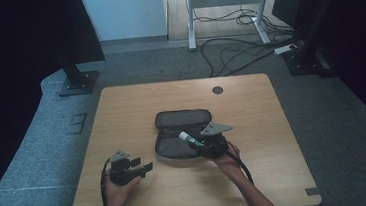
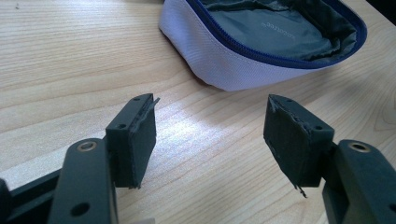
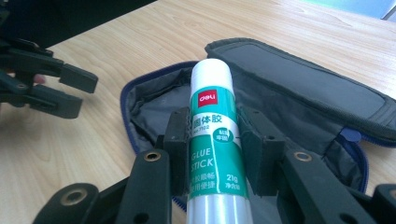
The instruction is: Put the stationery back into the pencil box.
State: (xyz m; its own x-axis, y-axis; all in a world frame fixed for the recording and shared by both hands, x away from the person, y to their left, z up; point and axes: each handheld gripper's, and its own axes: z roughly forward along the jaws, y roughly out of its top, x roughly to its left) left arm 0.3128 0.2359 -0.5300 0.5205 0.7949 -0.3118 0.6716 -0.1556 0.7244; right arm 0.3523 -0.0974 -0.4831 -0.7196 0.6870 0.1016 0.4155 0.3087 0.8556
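A green and white glue stick point(image 3: 211, 135) is clamped between the pads of my right gripper point(image 3: 212, 154), which is shut on it. In the high view that gripper point(image 1: 200, 142) holds the glue stick point(image 1: 187, 138) over the open grey pencil case point(image 1: 175, 146), cap end toward the left. The case lies unzipped at mid-table with its lid point(image 1: 182, 118) folded back and a blue zip edge point(image 3: 128, 130). My left gripper point(image 1: 144, 167) rests near the front left of the table, open, just beside the case point(image 2: 243, 60); its pads point(image 2: 140, 140) hold nothing.
The wooden table point(image 1: 121, 108) has a dark round cable hole point(image 1: 217, 90) at the back. Beyond it are a metal desk frame point(image 1: 191, 17), loose cables point(image 1: 237, 53) on the carpet, and a black stand base point(image 1: 76, 82) at the left.
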